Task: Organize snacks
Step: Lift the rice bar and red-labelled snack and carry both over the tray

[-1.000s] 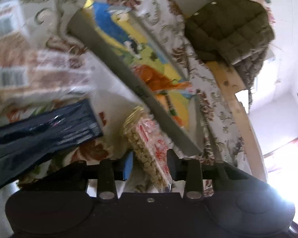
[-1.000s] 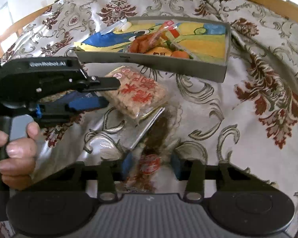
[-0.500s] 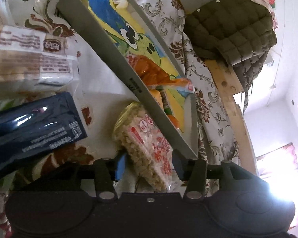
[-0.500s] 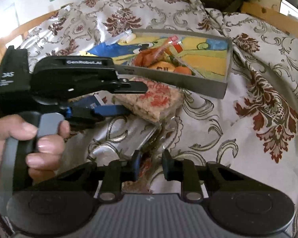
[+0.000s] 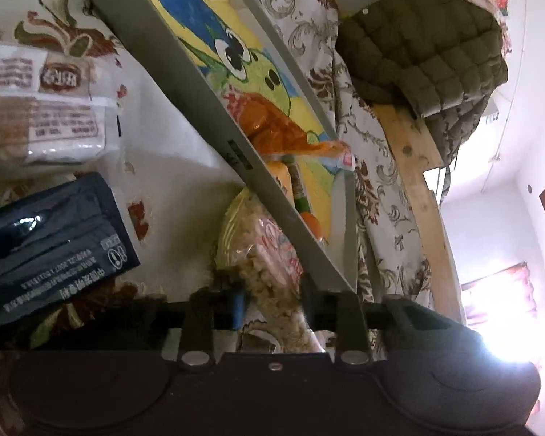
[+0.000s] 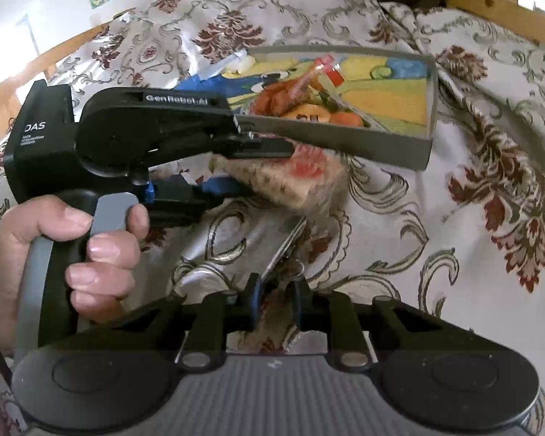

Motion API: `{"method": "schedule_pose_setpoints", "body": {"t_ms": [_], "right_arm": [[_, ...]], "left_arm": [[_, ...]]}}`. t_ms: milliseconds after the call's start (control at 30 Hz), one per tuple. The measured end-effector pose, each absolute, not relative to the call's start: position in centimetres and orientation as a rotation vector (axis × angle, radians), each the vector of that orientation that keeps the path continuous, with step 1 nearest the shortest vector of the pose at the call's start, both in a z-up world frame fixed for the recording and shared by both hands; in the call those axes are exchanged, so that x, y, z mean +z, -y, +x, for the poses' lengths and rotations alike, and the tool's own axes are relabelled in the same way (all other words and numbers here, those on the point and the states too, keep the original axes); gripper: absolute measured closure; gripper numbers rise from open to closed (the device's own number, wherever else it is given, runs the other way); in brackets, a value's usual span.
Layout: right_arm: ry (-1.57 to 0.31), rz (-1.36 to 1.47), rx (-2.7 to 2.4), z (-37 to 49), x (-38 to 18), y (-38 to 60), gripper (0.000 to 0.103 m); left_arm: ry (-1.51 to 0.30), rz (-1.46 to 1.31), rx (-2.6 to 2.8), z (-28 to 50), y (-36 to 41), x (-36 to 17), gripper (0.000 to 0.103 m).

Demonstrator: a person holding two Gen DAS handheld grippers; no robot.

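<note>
Right wrist view: left gripper [image 6: 258, 167] clamping rice-cracker pack [image 6: 290, 178], right gripper [image 6: 277, 299] pinching half-hidden silvery packet [image 6: 283, 250].

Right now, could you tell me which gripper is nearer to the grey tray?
Left. The left gripper, shut on the rice cake pack, sits right against the tray wall; the right gripper holds a foil packet further back.
</note>
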State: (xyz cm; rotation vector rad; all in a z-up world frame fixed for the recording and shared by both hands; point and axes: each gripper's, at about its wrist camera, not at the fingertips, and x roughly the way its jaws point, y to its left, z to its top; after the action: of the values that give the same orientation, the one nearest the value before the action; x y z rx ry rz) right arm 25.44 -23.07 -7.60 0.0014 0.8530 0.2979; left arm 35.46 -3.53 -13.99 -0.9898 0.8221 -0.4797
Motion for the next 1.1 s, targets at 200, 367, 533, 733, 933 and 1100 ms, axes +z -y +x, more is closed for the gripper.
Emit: {"method": "schedule_pose_setpoints", "body": {"t_ms": [200, 367, 533, 733, 933, 1100], "right_arm": [[-0.844, -0.076, 0.281, 25.1, -7.6, 22.5, 0.084], [-0.834, -0.08, 0.258, 24.8, -7.1, 22.7, 0.085], [-0.794, -0.044, 0.216, 24.6, -6.3, 23.8, 0.086], [-0.726, -0.016, 0.206, 24.6, -5.5, 24.5, 0.087], [-0.661, 0.02, 0.205, 24.7, -5.0, 25.3, 0.088], [-0.668, 0.054, 0.162, 25.7, -5.3, 26.1, 0.089]], "left_arm": [[-0.822, -0.985, -0.458, 34.9, 3.2, -13.7, 0.075], [-0.818, -0.963, -0.448, 34.2, 3.1, -12.9, 0.079], [-0.797, -0.88, -0.45, 33.4, 3.5, -11.3, 0.083], [-0.778, -0.787, -0.449, 32.6, 4.1, -10.0, 0.083], [-0.733, -0.77, -0.465, 32.6, 4.0, -8.8, 0.083], [-0.698, -0.751, -0.474, 32.6, 4.0, -8.1, 0.083]]}}
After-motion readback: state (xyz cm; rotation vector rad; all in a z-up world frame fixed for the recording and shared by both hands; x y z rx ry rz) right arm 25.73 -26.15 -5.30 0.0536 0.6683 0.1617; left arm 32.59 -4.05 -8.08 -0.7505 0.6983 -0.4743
